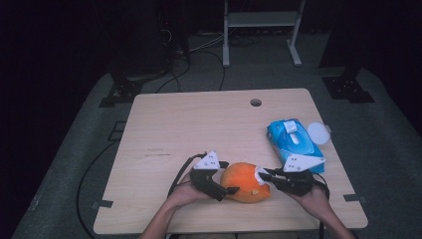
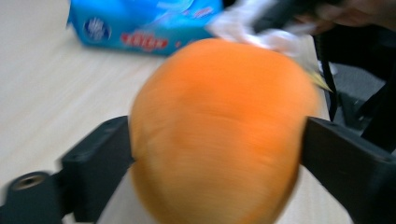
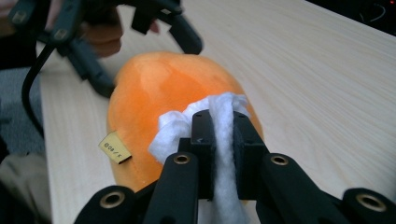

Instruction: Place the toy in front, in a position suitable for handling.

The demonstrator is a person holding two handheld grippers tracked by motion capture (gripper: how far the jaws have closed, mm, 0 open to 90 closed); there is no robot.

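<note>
Seemingly midway through a wipe-down, low and centre on the pale wooden table: wiping begun at the right-hand end of the soft oval orange plush toy, most of its surface left to do. Long axis across the frame, left to right, tagged end toward the right. Left gripper spread wide astride the left end, apparently not squeezing; right gripper clamped tight on a crumpled white wipe pressed to the toy, near a small yellow tag.

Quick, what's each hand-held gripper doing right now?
Left hand-held gripper: jaws wide, around the orange plush toy; whether they press it cannot be told.
Right hand-held gripper: shut on a white wipe against the toy.
</note>
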